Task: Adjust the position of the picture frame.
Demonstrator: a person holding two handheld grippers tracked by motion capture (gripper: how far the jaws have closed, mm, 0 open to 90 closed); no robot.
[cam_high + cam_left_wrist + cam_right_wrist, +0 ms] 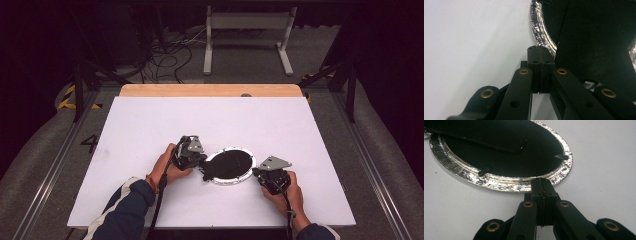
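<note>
White sheet covers the worktop (150,125), with a strip of bare wood along the far edge. A round plate (229,166) with a crinkled silver rim and a black centre lies flat, a little toward 6 o'clock of the worktop's middle. A black flap (481,133) rests across part of the black centre; what it is cannot be told.

Left claw (201,164) sits at the plate's 9 o'clock edge, held in the person's left hand (167,165), dark sleeve with a white stripe behind it. In the left gripper view its jaws are pressed together, tips at the silver rim (541,32) where black material meets it; whether anything is pinched between them cannot be told.

Right claw (257,173) sits at the plate's 4 o'clock edge, held in the right hand (287,192), a grey three-cornered plate on top. In the right gripper view the jaws are together, tips touching or just over the silver rim (506,182); a grip on the rim cannot be confirmed.

Beyond the worktop at 12 o'clock: a white frame (248,35) and loose cables (167,57) on the floor.
</note>
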